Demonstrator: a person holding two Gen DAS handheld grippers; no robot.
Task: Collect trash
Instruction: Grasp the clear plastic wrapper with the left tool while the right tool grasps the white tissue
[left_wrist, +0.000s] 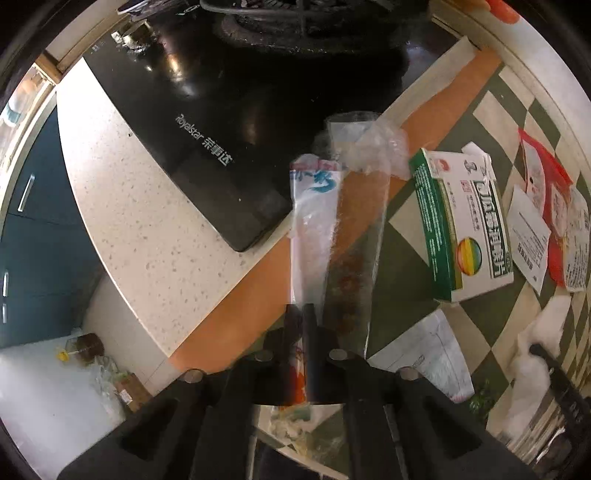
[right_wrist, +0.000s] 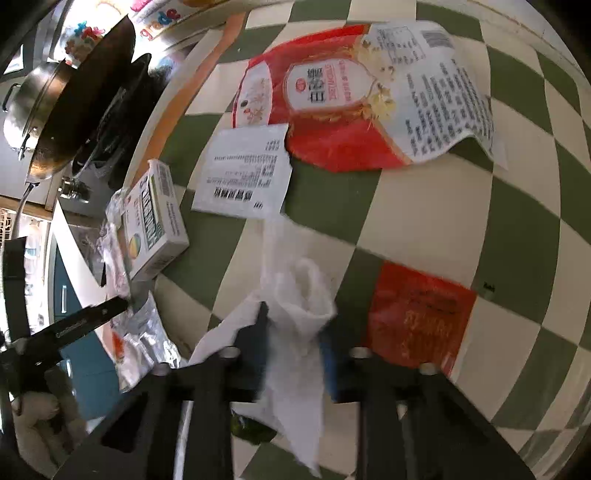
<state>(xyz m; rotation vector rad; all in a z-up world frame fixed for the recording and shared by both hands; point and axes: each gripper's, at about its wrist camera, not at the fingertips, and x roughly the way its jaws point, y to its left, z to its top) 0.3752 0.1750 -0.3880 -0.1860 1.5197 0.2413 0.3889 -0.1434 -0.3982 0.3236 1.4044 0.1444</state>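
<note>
My left gripper (left_wrist: 303, 314) is shut on a long clear plastic wrapper (left_wrist: 332, 229) with blue print and brown stains, held above the counter edge. My right gripper (right_wrist: 295, 325) is shut on a crumpled white tissue (right_wrist: 295, 295) just above the checkered cloth. On the cloth lie a green-and-white medicine box (left_wrist: 461, 221) (right_wrist: 155, 218), a white printed slip (right_wrist: 243, 173), a large red-and-white food bag (right_wrist: 362, 96) and a small red packet (right_wrist: 417, 317). The left gripper also shows in the right wrist view (right_wrist: 110, 306) beside a silver foil wrapper (right_wrist: 144, 339).
A black Royalstar gas hob (left_wrist: 207, 110) sits on the speckled counter (left_wrist: 129, 221), with a dark pan (right_wrist: 85, 107) on it. The green-and-cream checkered cloth (right_wrist: 480, 229) has an orange border (left_wrist: 251, 291). Another white wrapper (left_wrist: 428, 354) lies near my left gripper.
</note>
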